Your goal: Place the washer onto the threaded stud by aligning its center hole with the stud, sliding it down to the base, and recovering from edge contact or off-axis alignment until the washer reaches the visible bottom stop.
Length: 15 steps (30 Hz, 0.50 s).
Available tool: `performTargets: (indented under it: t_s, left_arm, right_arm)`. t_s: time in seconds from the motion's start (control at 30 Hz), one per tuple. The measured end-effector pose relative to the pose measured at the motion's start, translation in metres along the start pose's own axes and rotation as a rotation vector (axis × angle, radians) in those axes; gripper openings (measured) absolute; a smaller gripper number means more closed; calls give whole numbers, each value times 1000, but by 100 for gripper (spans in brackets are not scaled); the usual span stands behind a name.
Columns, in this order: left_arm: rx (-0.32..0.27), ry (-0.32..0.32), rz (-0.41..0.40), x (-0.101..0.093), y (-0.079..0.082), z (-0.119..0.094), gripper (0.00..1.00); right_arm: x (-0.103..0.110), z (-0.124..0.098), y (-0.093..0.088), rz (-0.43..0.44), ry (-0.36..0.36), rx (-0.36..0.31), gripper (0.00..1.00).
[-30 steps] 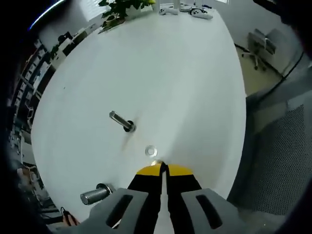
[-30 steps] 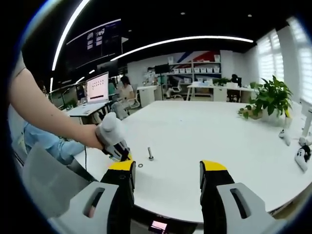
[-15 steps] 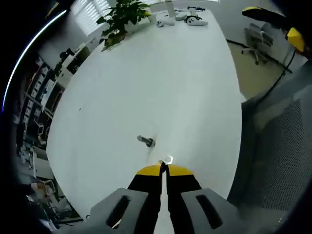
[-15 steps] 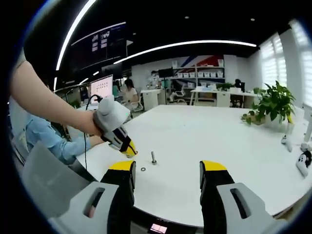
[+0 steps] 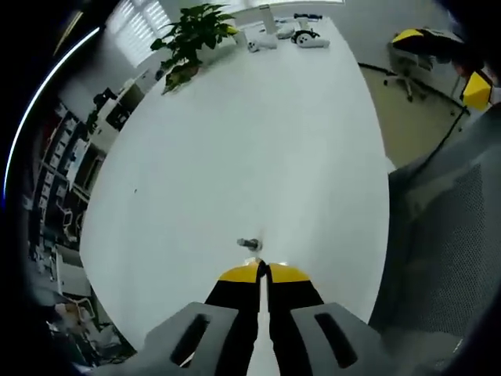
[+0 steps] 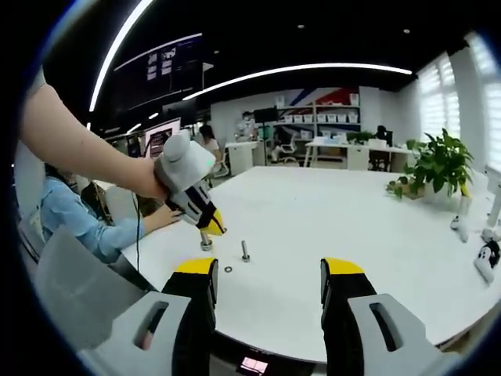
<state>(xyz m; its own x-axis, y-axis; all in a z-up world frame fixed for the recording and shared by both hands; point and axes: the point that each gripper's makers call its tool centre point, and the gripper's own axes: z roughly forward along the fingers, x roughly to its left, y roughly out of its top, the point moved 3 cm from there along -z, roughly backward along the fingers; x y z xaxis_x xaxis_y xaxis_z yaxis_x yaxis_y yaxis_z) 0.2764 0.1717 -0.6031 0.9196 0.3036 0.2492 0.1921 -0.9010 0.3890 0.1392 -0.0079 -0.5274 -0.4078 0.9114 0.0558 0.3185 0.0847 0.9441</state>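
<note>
Two claws are being held over a white worktop (image 6: 352, 227). In the right gripper view, the right claw (image 6: 268, 274) is being kept wide apart, nothing between its yellow-tipped jaws, low at the near edge of the worktop. Beyond it, the stud (image 6: 245, 251) is standing upright on the worktop, and the washer (image 6: 228, 269) is lying flat on the surface just beside it, nearer the camera and not on the stud. A second bolt (image 6: 206, 242) is standing a little to the left of the stud, close under the left claw (image 6: 215, 229), which is being held by a hand (image 6: 145, 178) and is pointing down at a slant, its yellow tip raised above the worktop. In the left gripper view, the left claw (image 5: 262, 272) is being kept closed, jaws pressed together with nothing seen between them, and the stud (image 5: 249, 243) is showing just past its tips. A plant (image 6: 438, 160) is standing at the far right of the worktop, with white controllers (image 6: 487, 254) lying near it. A seated person (image 6: 74, 227) is showing at the left edge of the worktop.
</note>
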Motion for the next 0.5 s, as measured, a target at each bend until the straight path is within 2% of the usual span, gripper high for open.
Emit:
performTargets:
  t_s: [0.27, 0.5]
  left_arm:
    - [-10, -11, -45, 8, 4, 3, 0]
    - [0, -28, -72, 9, 5, 17, 0]
  right_arm:
    - [-1, 2, -2, 9, 0, 9, 55]
    - [-4, 1, -4, 31, -9, 10, 55]
